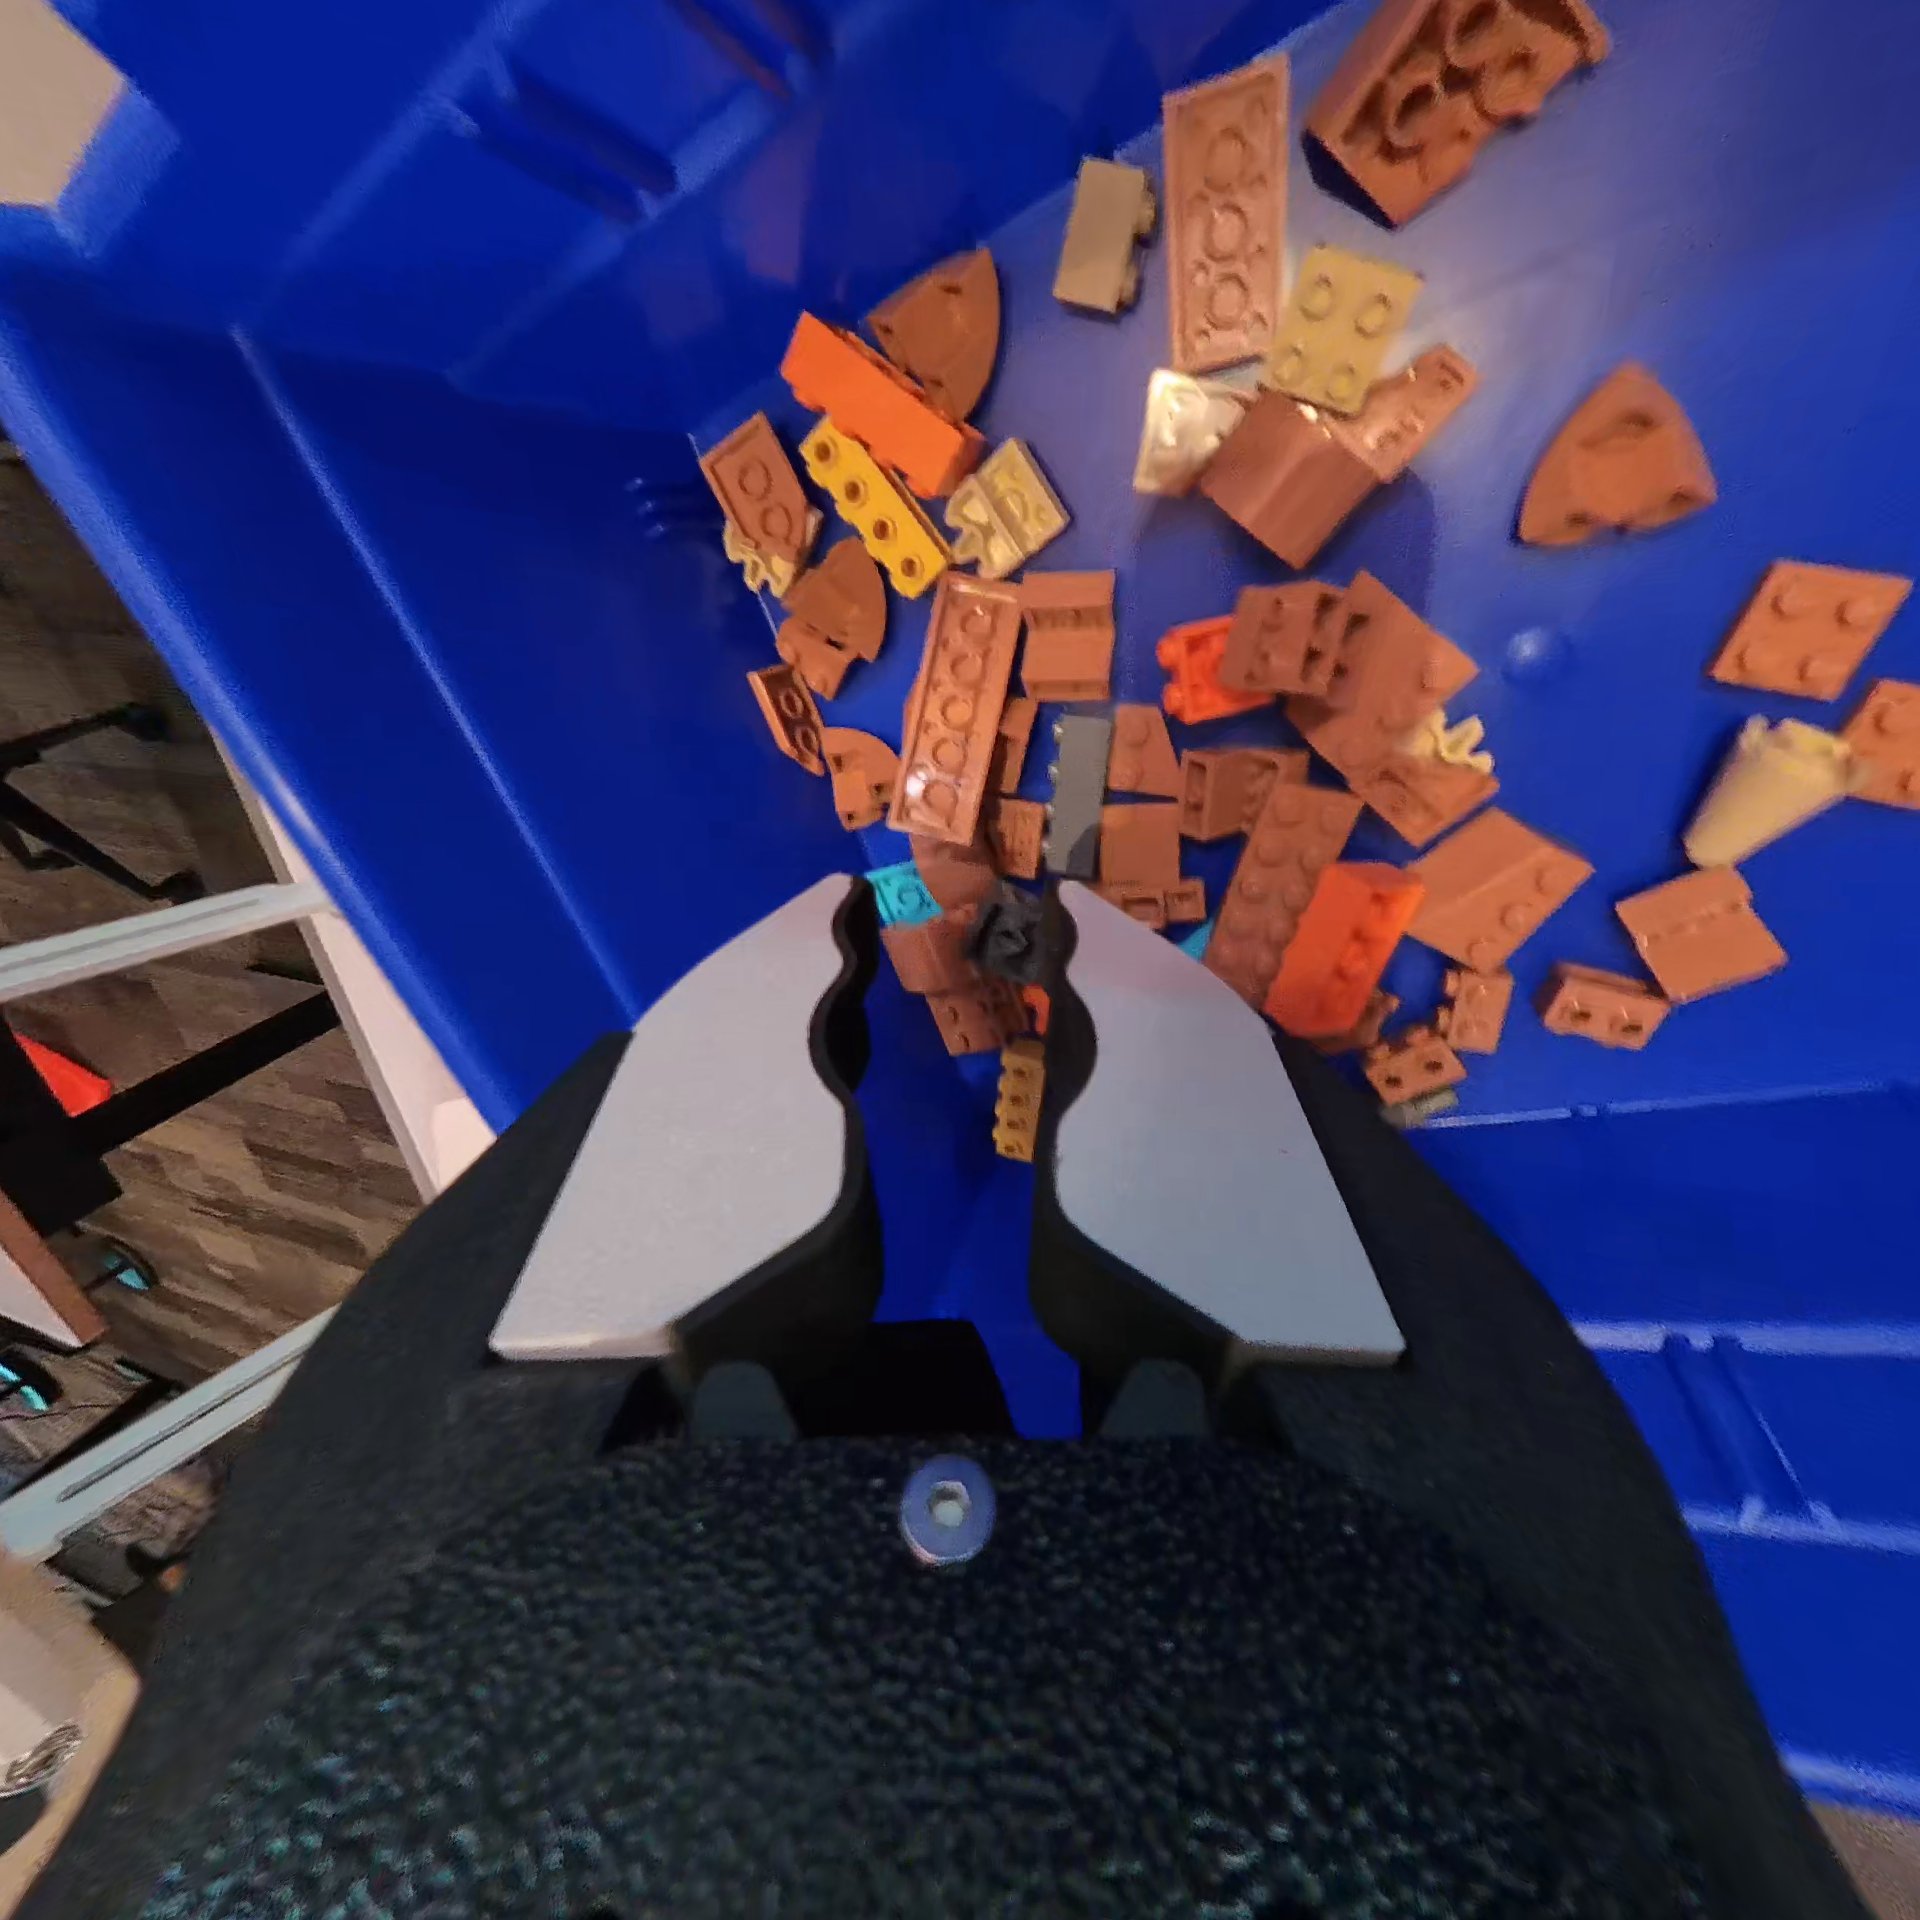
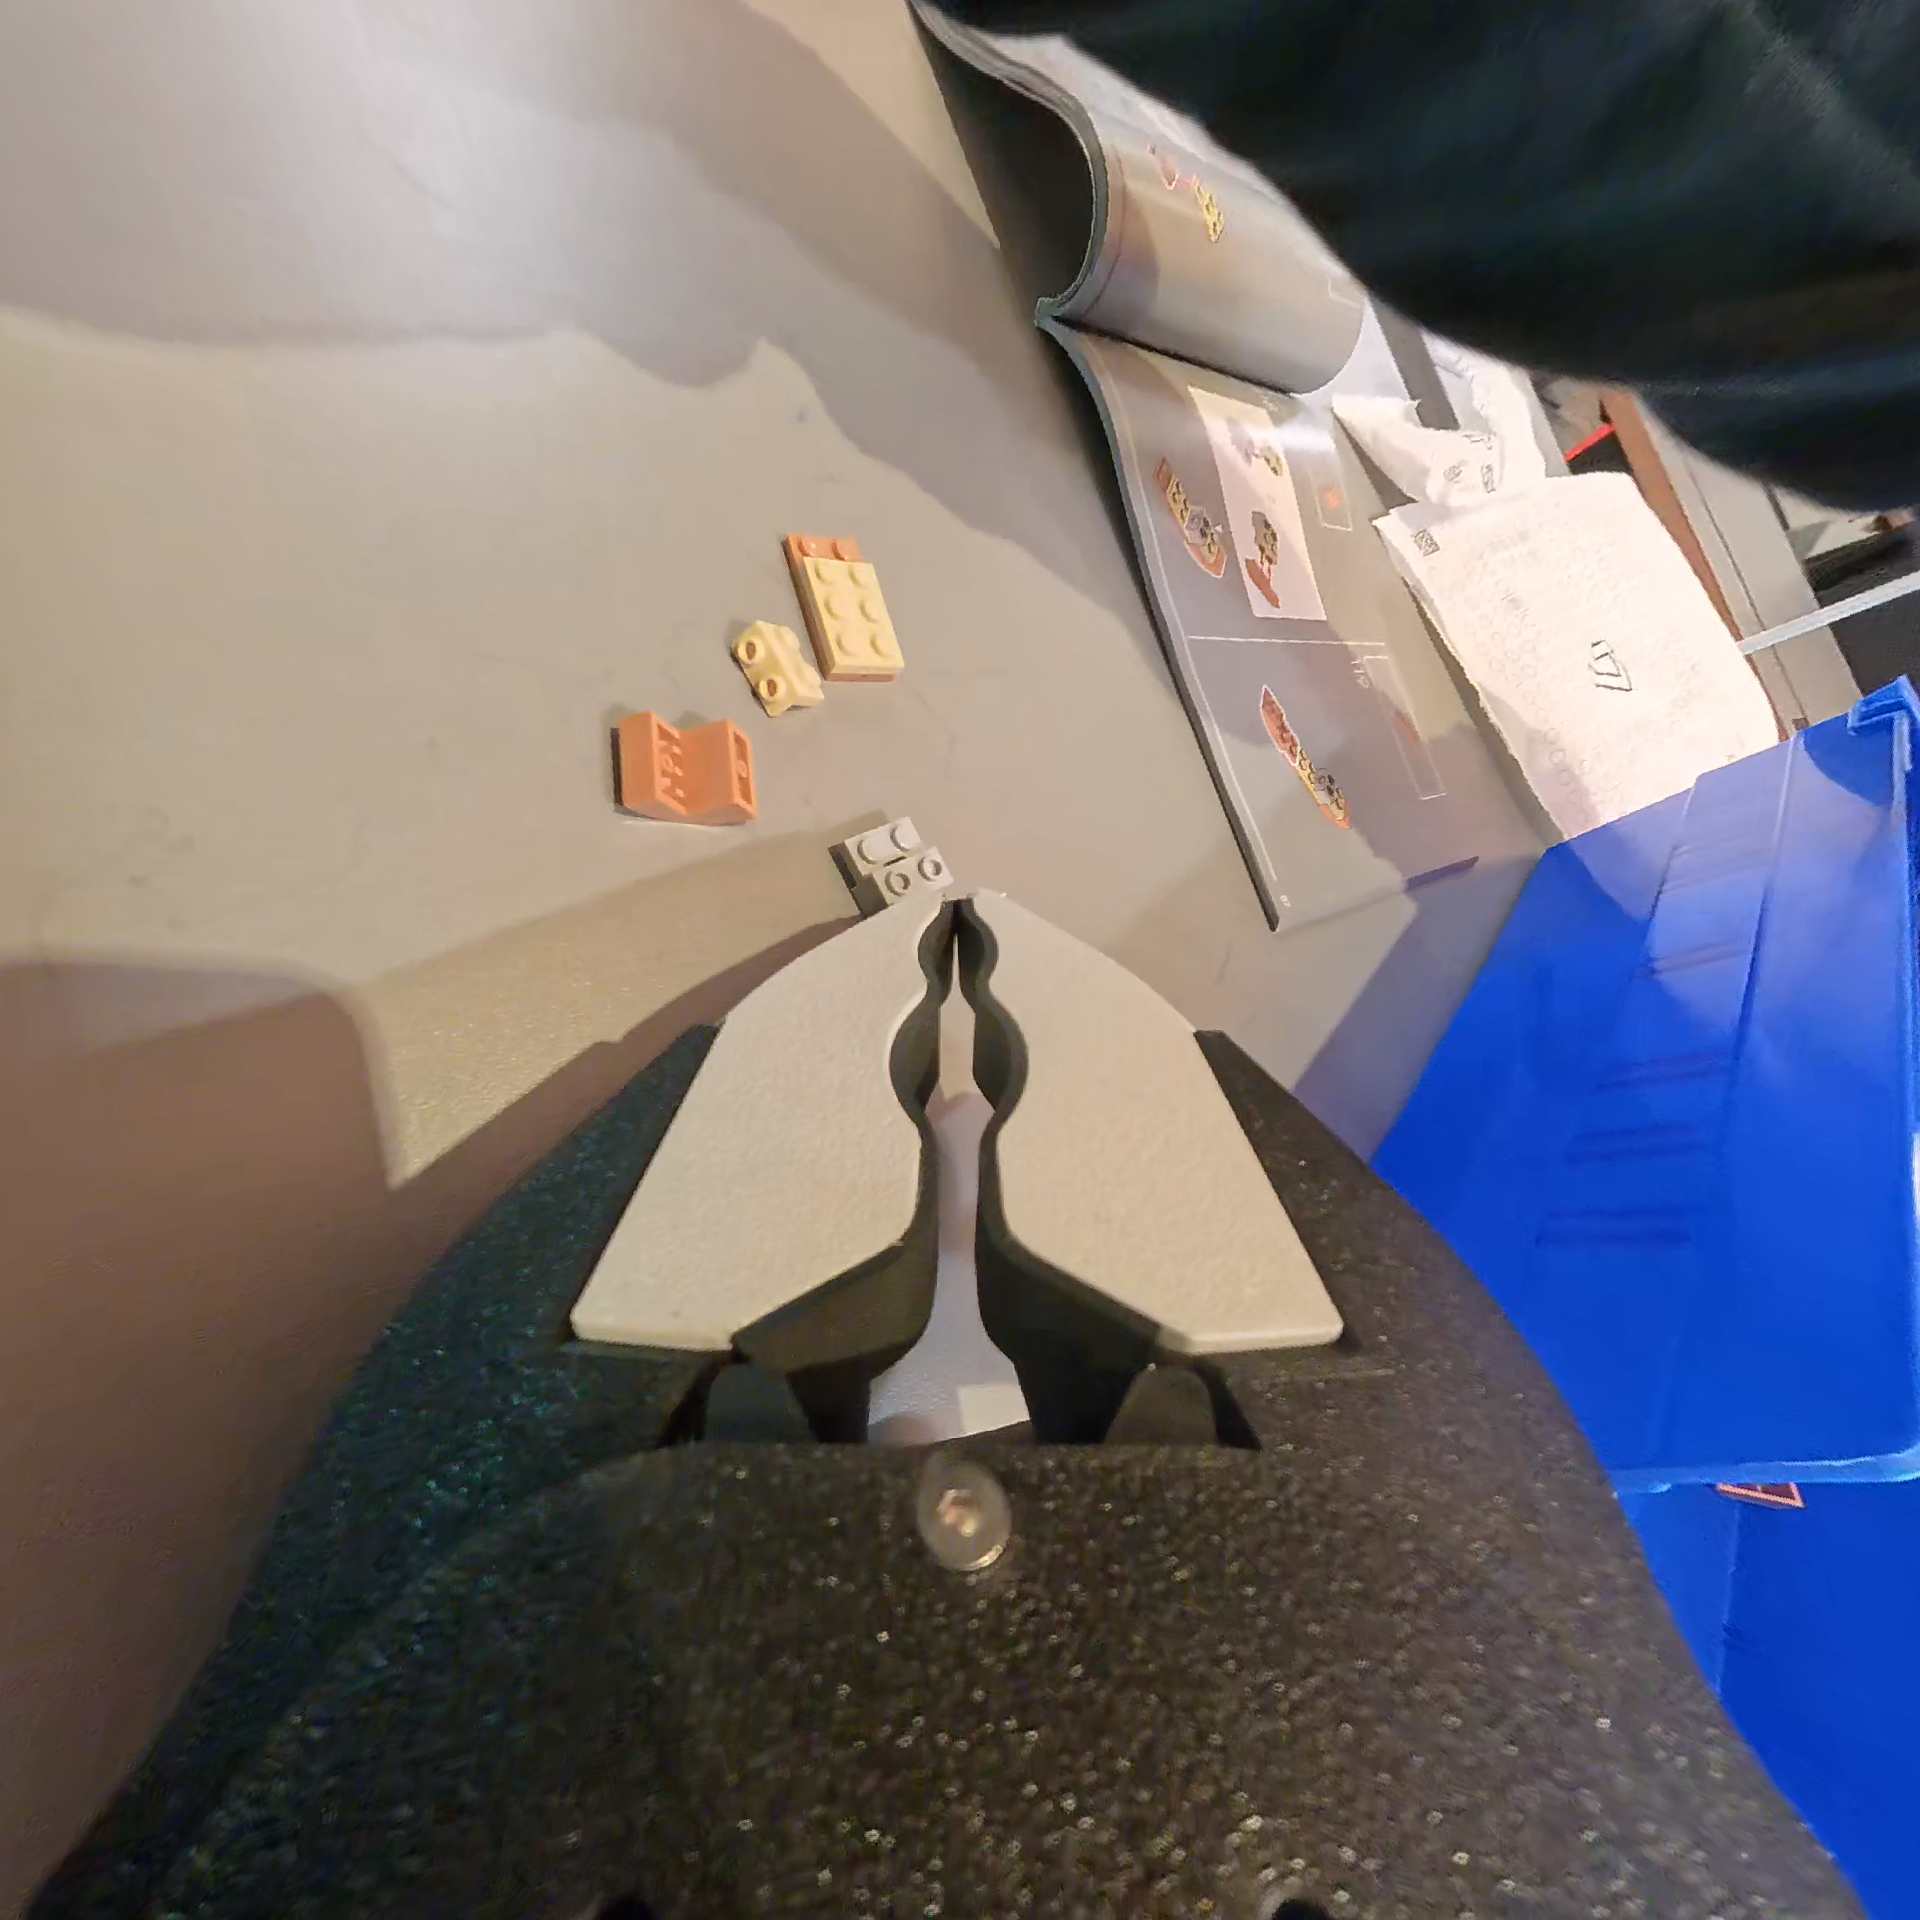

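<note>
The left gripper [image 1: 961,914] hangs inside the blue bin [image 1: 436,644], jaws parted over the brick pile; a small dark grey piece [image 1: 1006,940] sits between the fingertips, nearest the right pad, and whether it is pinched cannot be told. Beside the bin, the right gripper [image 2: 956,909] rests with jaws closed on nothing, tips just beside a light grey brick [image 2: 896,862] on the grey table [image 2: 364,416]

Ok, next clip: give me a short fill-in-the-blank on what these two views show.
1. The loose bricks lie inside a ___ bin.
2. The left gripper has its jaws ___.
3. The right gripper has its jaws ___.
4. Nearest the right gripper's tips lies a small ___ brick.

Missing words: blue; open; shut; grey
</note>
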`<state>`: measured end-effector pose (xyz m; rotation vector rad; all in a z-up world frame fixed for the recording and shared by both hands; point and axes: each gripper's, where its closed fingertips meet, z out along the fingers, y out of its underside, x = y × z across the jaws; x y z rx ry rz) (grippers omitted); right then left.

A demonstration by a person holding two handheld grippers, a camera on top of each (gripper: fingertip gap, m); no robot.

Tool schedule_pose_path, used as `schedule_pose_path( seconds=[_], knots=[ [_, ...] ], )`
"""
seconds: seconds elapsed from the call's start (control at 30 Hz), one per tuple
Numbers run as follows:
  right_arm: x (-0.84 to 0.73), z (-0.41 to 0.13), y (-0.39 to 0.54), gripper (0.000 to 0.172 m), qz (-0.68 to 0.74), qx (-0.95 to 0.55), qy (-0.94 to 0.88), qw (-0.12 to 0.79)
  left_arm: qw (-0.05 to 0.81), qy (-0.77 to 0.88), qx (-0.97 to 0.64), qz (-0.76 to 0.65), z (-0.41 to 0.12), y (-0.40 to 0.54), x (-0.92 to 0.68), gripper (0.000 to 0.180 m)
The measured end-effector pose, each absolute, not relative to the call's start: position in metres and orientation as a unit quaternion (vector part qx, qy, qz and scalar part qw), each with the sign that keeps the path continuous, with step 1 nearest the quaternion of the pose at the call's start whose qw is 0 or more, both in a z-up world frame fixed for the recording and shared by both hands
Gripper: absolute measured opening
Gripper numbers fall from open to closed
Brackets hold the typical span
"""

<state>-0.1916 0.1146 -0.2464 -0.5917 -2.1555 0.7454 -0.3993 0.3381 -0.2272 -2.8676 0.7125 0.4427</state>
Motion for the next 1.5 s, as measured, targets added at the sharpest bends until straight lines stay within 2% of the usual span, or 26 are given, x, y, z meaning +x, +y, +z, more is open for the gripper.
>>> schedule_pose_path(
  seconds=[0.23,0.5,0.73,0.97,1.13,1.23,1.33,1.4,1.5],
  knots=[
    [-0.191,-0.246,0.115,0.000,0.292,-0.232,-0.845,0.382,-0.039,0.243,-0.957,0.155,-0.251,0.314,-0.406,0.026],
    [-0.191,-0.246,0.115,0.000,0.292,-0.231,-0.846,0.382,-0.032,0.250,-0.960,0.120,-0.251,0.317,-0.397,0.021],
    [-0.191,-0.246,0.115,0.000,0.292,-0.231,-0.846,0.382,-0.001,0.240,-0.962,0.128,-0.233,0.312,-0.400,0.022],
    [-0.190,-0.246,0.115,0.000,0.293,-0.231,-0.846,0.382,-0.020,0.242,-0.959,0.143,-0.240,0.308,-0.404,0.026],
    [-0.190,-0.246,0.115,0.000,0.293,-0.230,-0.846,0.381,0.016,0.229,-0.961,0.156,-0.220,0.303,-0.404,0.027],
    [-0.189,-0.246,0.115,0.000,0.294,-0.230,-0.846,0.379,0.086,0.211,-0.955,0.190,-0.193,0.297,-0.404,0.027],
    [-0.190,-0.246,0.115,0.000,0.293,-0.229,-0.846,0.381,0.157,0.172,-0.940,0.251,-0.159,0.291,-0.416,0.046],
    [-0.190,-0.246,0.115,0.000,0.293,-0.229,-0.846,0.382,0.201,0.145,-0.934,0.258,-0.142,0.288,-0.419,0.046],
    [-0.190,-0.246,0.115,0.000,0.293,-0.230,-0.846,0.382,0.193,0.101,-0.942,0.253,-0.140,0.266,-0.429,0.046]
  ],
)
